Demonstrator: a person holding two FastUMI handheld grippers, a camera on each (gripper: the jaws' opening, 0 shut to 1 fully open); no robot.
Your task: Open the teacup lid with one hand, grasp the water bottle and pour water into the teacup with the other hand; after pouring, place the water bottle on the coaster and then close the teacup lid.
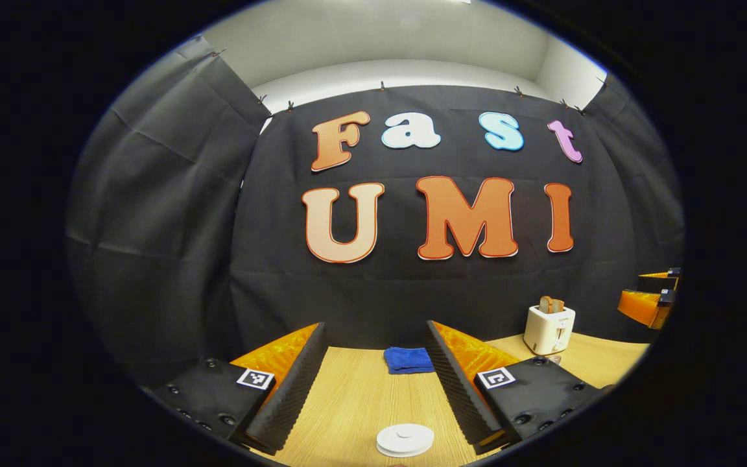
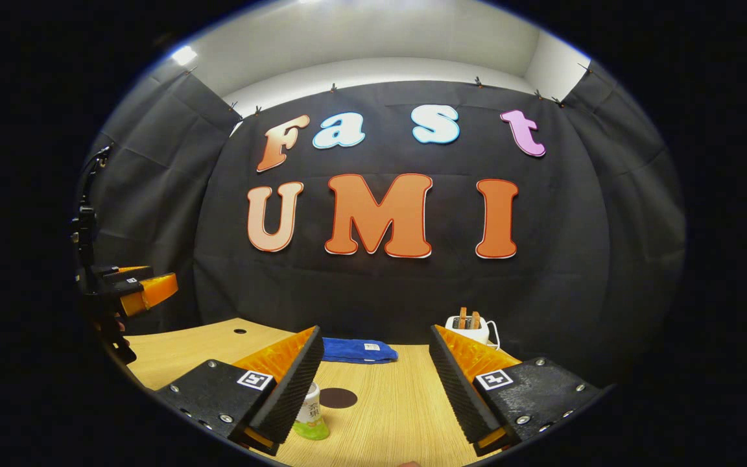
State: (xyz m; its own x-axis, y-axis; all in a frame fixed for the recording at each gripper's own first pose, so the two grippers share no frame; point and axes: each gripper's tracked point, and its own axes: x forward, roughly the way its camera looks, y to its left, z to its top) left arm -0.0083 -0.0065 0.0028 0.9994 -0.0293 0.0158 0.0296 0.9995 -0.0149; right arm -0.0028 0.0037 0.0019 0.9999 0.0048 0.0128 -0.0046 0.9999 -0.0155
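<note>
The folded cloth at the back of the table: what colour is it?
Blue. The cloth shows best in the right gripper view.

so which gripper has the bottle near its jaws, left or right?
The right gripper: the water bottle stands just inside its left finger, jaws open. The left gripper faces the white teacup lid instead.

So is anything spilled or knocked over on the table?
Nothing stands out. The teacup lid lies flat, the water bottle stands upright near the dark coaster, the blue cloth is folded, and the table looks dry.
</note>
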